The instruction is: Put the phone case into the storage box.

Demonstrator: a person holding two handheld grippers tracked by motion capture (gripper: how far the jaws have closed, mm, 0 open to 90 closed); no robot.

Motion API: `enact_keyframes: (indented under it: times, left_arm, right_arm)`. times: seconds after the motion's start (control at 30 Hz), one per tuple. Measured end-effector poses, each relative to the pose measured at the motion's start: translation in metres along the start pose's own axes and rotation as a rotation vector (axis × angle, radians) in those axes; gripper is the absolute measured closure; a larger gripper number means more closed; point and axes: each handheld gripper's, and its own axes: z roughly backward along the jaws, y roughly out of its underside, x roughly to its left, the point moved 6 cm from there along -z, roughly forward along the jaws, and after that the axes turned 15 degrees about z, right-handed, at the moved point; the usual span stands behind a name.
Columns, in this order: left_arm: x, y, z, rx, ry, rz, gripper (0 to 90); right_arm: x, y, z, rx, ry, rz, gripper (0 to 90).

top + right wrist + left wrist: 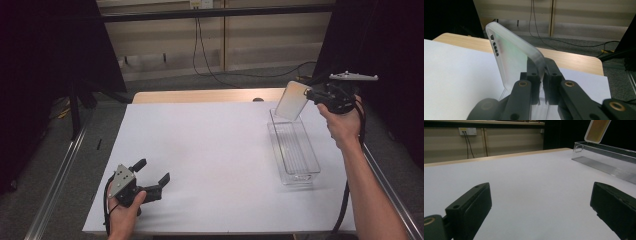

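A translucent white phone case (pixel 292 100) hangs tilted over the far end of a clear plastic tray (pixel 294 150), pinched at its edge by my right gripper (pixel 311 94). In the right gripper view the case (pixel 511 52) stands between the closed jaws, its camera cut-out at the top left. My left gripper (pixel 152 175) rests low at the table's near left corner, open, with nothing between its fingers (pixel 471 205). From the left gripper view the tray (pixel 606 160) and the case (pixel 597 130) lie far off at the upper right.
A white sheet (pixel 210 160) covers the wooden table (pixel 200 96). Cables run across the grey floor (pixel 215 75) behind the table. Dark curtains and a stand (pixel 75 100) flank the left side, and a metal rail (pixel 55 190) runs along the floor.
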Motion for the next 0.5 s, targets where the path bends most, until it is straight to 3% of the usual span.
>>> enact_keyframes:
  times: [0.5]
  left_arm:
    - [0.0,0.0,0.0,0.004,0.0,-0.005,3.7]
  right_arm:
    - [0.0,0.009,-0.017,0.03,0.026,0.073,84.3]
